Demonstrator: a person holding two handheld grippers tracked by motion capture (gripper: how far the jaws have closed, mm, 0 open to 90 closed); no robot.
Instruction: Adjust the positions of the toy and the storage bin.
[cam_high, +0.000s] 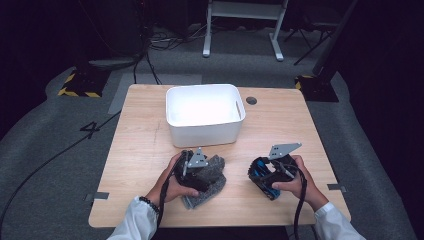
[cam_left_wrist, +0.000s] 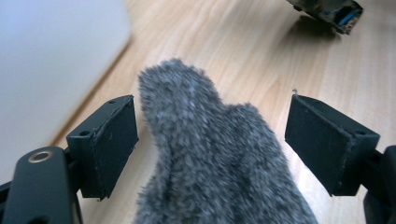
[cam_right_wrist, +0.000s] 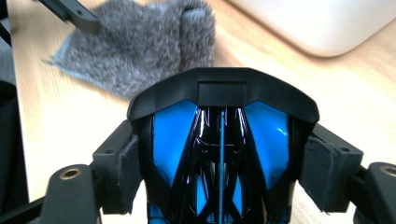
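Left gripper (cam_left_wrist: 210, 140) fingers standing wide, grey fuzzy cloth (cam_left_wrist: 210, 158) lying loose between them on desk (cam_high: 140, 150) near white bin (cam_high: 204, 114). Right gripper (cam_right_wrist: 219, 172) fingers clamping black-and-blue plastic piece (cam_right_wrist: 222, 135).

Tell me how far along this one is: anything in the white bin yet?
Nothing looks done: the white bin appears empty. The right gripper is clamped on a black-and-blue plastic item, just above the table. The left gripper stands open around the grey fuzzy cloth, which lies on the table. Both things probably still have to go in.
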